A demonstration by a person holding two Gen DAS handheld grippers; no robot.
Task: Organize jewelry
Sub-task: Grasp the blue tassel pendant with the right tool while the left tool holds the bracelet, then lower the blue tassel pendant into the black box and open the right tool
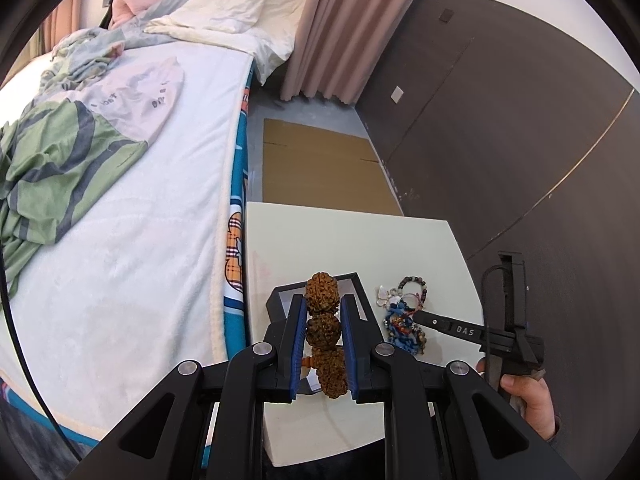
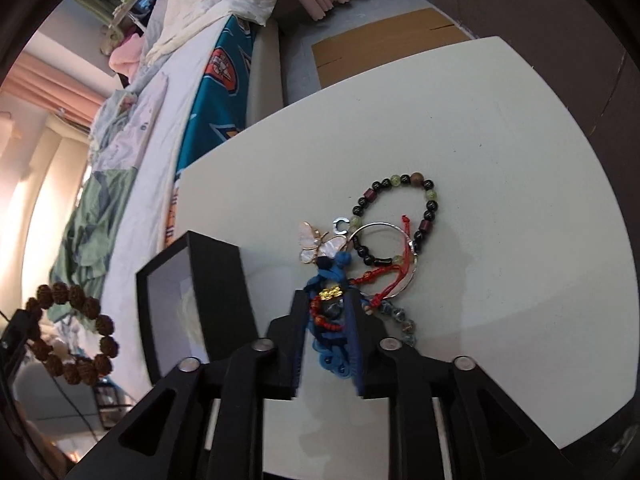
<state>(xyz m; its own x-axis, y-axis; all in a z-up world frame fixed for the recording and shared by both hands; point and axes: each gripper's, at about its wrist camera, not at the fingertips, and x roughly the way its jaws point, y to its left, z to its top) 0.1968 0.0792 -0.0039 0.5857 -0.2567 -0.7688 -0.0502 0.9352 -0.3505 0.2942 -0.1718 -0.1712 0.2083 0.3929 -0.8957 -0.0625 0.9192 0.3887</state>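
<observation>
My left gripper (image 1: 323,322) is shut on a brown knobbly-bead bracelet (image 1: 322,336), held above an open black jewelry box (image 1: 280,294) on the white table (image 1: 348,240). The bracelet (image 2: 72,332) also shows at the left of the right wrist view, beside the box (image 2: 216,280). My right gripper (image 2: 328,316) is closed around a blue knotted cord ornament (image 2: 330,312) in a jewelry pile on the table (image 2: 480,160). The pile holds a dark bead bracelet (image 2: 400,204), a silver ring (image 2: 384,248), a butterfly brooch (image 2: 320,244) and red cord (image 2: 384,276). The right gripper (image 1: 418,316) reaches the pile (image 1: 404,316) in the left wrist view.
A bed (image 1: 140,200) with white sheet and green clothes lies left of the table. Flattened cardboard (image 1: 320,164) lies on the floor beyond the table. A dark wall panel (image 1: 500,120) stands to the right. A pink curtain (image 1: 340,28) hangs at the back.
</observation>
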